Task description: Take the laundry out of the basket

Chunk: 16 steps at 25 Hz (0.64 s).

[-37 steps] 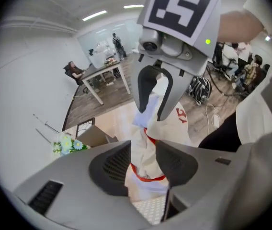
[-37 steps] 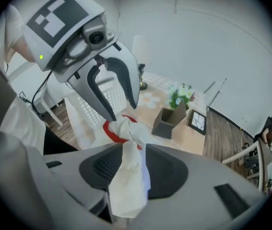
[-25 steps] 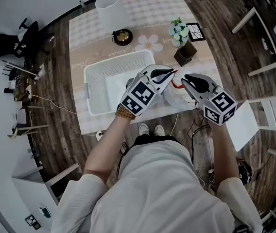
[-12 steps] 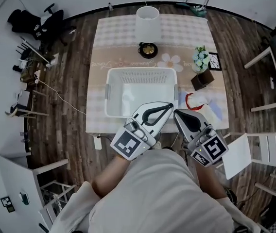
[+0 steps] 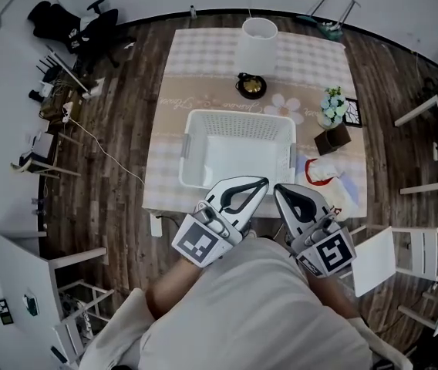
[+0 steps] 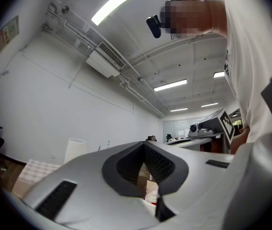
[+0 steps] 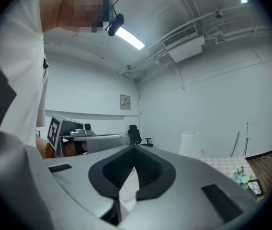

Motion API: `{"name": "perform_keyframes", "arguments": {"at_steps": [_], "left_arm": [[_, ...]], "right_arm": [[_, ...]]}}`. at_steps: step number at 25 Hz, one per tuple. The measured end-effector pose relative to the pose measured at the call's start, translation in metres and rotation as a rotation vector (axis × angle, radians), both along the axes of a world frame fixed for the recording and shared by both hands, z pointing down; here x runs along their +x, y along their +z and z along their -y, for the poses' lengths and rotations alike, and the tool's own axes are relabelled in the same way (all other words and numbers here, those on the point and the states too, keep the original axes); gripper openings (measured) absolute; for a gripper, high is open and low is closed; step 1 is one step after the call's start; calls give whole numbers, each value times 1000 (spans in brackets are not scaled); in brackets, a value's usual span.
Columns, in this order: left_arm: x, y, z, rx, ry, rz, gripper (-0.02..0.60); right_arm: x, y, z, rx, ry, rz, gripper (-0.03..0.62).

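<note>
While held side by side just on the person's side of the white basket (image 5: 238,115), the left gripper (image 5: 264,182) and right gripper (image 5: 277,188) both have their jaws closed together, holding nothing. Laundry (image 5: 328,177), a white, red and blue heap, lies on the table (image 5: 203,52) just right of the basket.

Right claw (image 5: 277,188) hides part of table (image 5: 196,60) edge

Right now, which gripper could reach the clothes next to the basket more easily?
Probably right. The right gripper sits nearer the clothes lying right of the basket; the left gripper points at the basket. Both are shut and empty.
</note>
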<state>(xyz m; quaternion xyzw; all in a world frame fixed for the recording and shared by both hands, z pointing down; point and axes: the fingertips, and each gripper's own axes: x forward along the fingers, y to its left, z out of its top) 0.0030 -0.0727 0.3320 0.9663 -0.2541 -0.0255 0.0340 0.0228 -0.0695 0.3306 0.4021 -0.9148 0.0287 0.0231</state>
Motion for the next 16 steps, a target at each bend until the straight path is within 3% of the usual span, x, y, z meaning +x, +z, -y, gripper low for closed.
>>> {"name": "perform_keyframes", "arguments": {"at_steps": [16], "left_arm": [[-19, 8, 15, -14, -15, 9, 18]], "right_arm": [[-11, 8, 11, -9, 7, -8, 6]]}}
